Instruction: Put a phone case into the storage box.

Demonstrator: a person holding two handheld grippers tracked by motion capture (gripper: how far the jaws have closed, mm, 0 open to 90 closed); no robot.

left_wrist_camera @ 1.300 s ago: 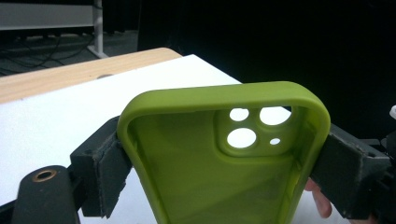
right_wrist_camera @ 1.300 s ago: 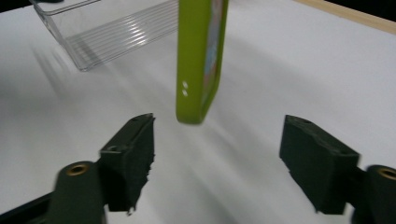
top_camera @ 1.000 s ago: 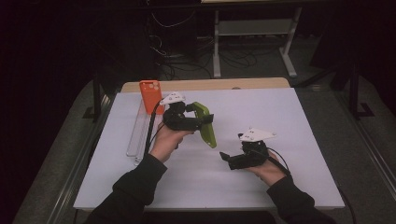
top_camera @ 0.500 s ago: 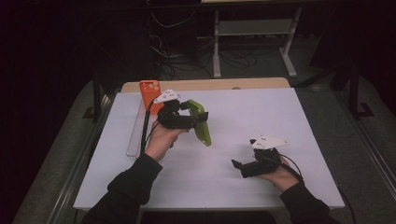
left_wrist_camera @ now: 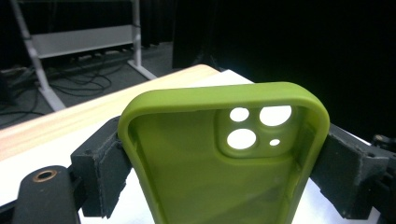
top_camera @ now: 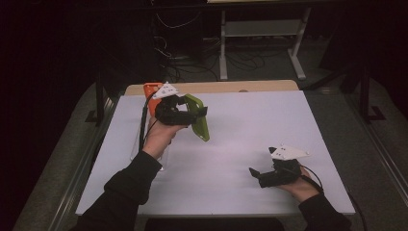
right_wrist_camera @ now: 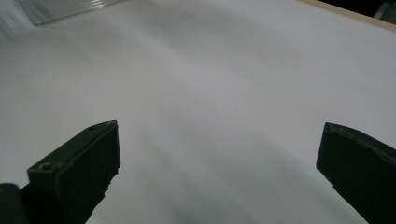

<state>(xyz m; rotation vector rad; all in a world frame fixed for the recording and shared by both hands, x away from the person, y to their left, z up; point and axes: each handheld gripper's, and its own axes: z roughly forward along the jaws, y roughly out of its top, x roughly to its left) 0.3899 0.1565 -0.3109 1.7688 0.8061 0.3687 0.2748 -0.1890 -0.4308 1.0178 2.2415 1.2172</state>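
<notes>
Green phone case (left_wrist_camera: 219,172) up in the air over the far left part of the white bench (top_camera: 250,130), left gripper (top_camera: 192,114) fingers (left_wrist_camera: 100,170) clamped on its two sides, orange box (top_camera: 150,90) just behind, right gripper (top_camera: 255,172) low near the front right, fingers (right_wrist_camera: 81,165) wide apart, nothing between them

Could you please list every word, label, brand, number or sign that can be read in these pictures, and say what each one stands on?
There are none to read.
The green phone case, clamped between the left gripper's jaws, shows a plain inner face with camera holes, no print.
The orange object at the table's far left is too small to show any marking.
The clear tray, white table sheet and right gripper carry no text.
</notes>
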